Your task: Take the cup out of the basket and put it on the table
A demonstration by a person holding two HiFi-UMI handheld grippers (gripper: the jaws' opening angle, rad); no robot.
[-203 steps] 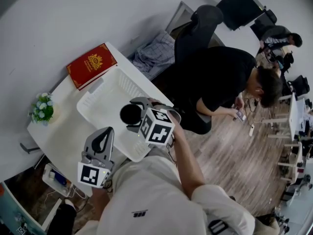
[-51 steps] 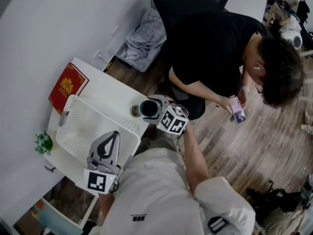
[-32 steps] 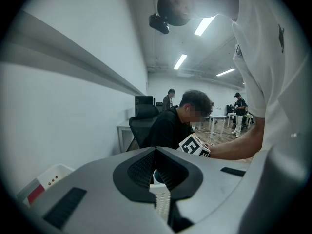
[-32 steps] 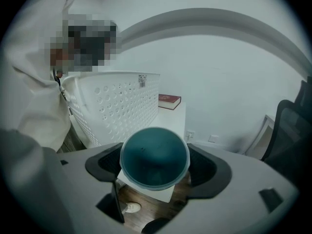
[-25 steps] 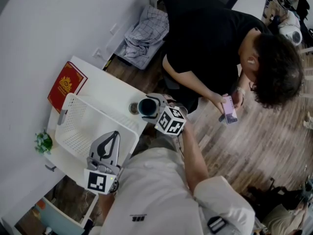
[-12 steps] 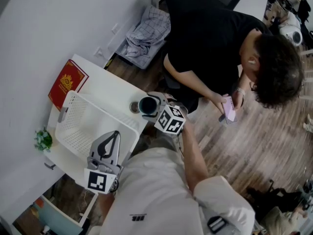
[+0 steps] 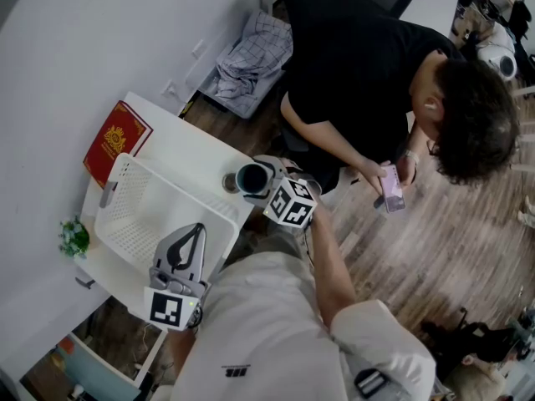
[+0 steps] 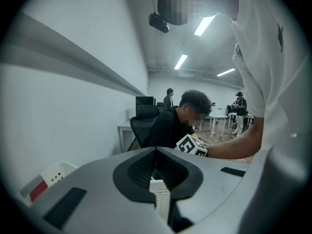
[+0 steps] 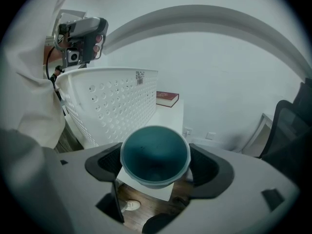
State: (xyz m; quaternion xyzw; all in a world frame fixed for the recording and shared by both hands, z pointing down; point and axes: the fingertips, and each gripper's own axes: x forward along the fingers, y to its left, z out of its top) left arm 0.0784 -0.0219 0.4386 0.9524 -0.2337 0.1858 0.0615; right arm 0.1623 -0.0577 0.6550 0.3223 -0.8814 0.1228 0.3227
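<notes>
Right tongs (image 9: 155,164) clamped dark teal cup (image 9: 155,152) by sides, upright, outside basket (image 7: 142,215), over worktop (image 7: 188,153) corner just beside basket's rim. Contact with worktop not discernible. Left tongs (image 8: 157,182) closed on basket's white perforated wall at near edge. Red book (image 7: 117,143) lay on worktop beyond basket. Seated person (image 7: 368,65) in black held phone (image 7: 390,187) nearby.

In the head view, the table (image 7: 188,153) sits left of centre, bearing the book (image 7: 117,140) upper left, the basket (image 7: 167,182) mid-table and the plant (image 7: 73,238) far left, with the cup (image 7: 250,178) between the right gripper (image 9: 155,165) jaws over its right corner and the left gripper (image 7: 195,229) on the basket's lower rim.
</notes>
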